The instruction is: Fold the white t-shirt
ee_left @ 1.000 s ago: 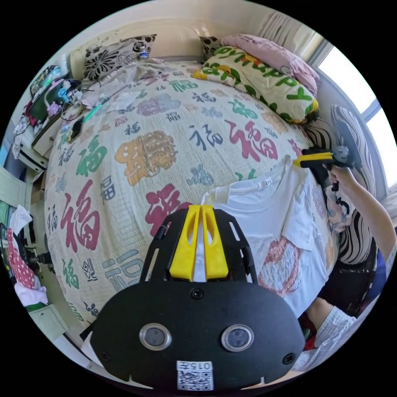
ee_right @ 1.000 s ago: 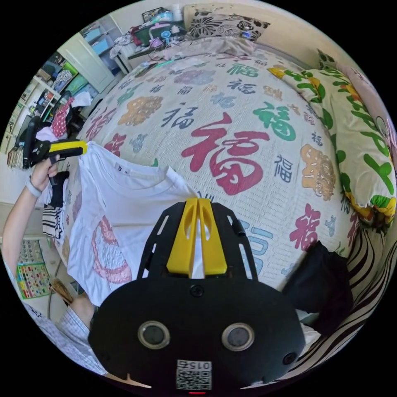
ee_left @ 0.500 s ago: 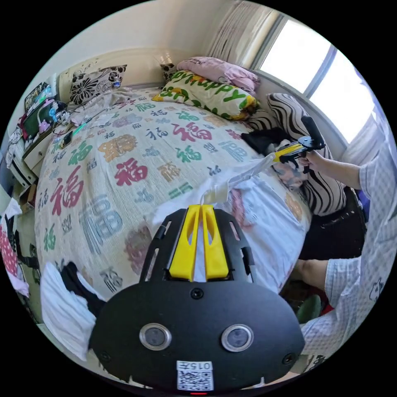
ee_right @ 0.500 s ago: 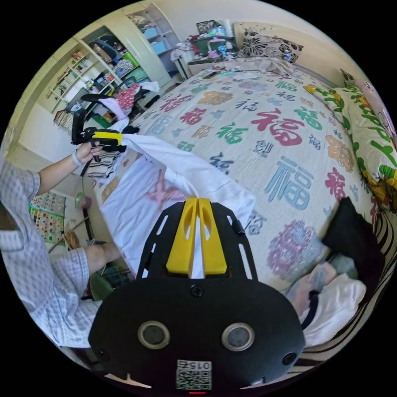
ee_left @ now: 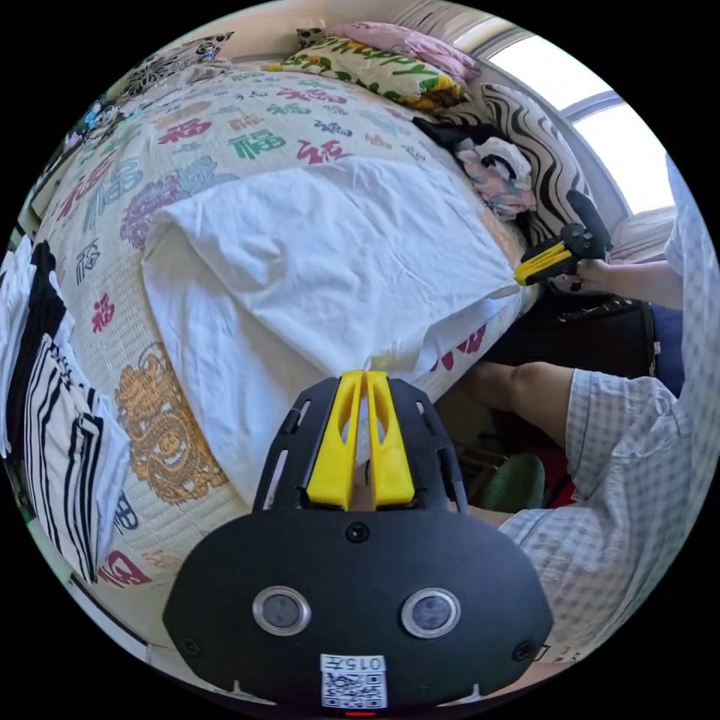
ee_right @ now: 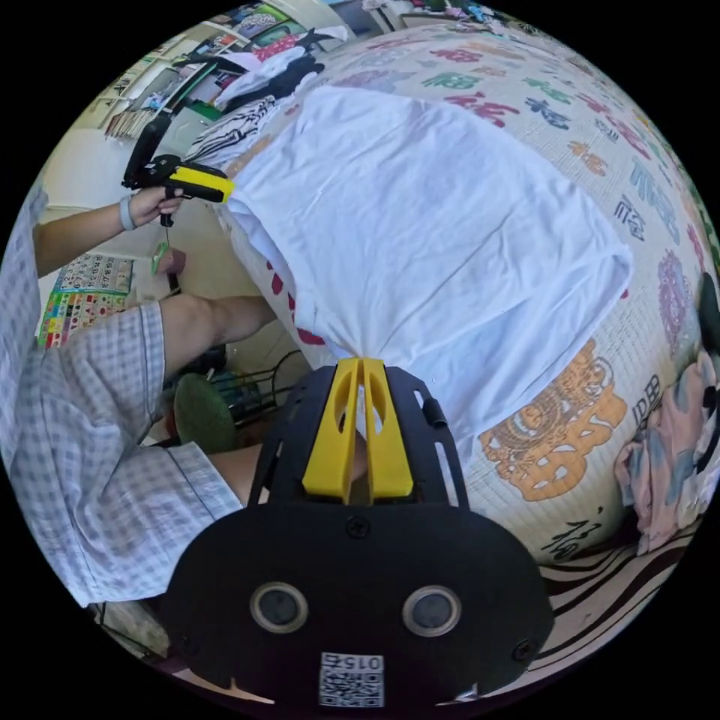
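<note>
Both views are brightly lit by daylight. In the left gripper view the window (ee_left: 600, 142) at the far right is blown out to white, and detail is lost there. Soft shadows are cast in the folds of the white t-shirt (ee_left: 315, 247), whose surface is close to overexposed. Strong fisheye bending is seen towards the black circular rim. Central areas are rendered sharp; the edges are slightly smeared.

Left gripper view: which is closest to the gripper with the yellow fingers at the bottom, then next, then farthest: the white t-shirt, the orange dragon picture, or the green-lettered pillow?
1. White t-shirt: pinched in the left gripper.
2. Orange dragon picture: on the bedspread, off to the side.
3. Green-lettered pillow: at the bed's far end.
</note>
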`<state>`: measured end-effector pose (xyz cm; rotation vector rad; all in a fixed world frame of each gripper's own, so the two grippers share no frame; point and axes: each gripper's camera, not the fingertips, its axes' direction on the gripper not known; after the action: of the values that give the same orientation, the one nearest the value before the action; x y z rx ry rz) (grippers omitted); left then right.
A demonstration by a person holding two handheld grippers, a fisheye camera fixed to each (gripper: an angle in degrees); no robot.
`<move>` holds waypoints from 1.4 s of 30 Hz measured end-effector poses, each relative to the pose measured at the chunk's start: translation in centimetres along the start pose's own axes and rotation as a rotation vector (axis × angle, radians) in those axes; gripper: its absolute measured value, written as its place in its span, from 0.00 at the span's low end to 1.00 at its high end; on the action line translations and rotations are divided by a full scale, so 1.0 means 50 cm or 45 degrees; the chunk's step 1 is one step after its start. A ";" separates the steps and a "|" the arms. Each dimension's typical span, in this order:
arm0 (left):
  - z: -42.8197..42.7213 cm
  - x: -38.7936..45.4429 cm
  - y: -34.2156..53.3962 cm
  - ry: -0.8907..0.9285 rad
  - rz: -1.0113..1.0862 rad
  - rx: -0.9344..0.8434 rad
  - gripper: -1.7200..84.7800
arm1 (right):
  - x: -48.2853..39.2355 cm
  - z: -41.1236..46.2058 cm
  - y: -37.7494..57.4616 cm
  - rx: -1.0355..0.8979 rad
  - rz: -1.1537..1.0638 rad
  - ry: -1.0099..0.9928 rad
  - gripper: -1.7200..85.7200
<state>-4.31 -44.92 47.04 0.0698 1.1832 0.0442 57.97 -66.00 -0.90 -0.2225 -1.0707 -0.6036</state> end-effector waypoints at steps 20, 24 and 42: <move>-0.047 -0.037 0.090 -0.004 -0.201 -0.299 0.02 | 0.092 0.144 0.059 -0.100 0.290 -0.248 0.01; -0.148 -0.088 0.151 -0.026 -0.354 -0.249 0.03 | 0.144 0.093 0.106 0.039 0.437 -0.323 0.01; -0.282 -0.445 0.027 0.516 -0.866 0.451 0.02 | 0.523 0.081 0.113 0.707 1.168 -0.863 0.02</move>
<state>-25.76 -44.71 62.37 -0.0355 1.5557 -0.7823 66.95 -68.79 24.48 -0.4052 -1.5699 0.6446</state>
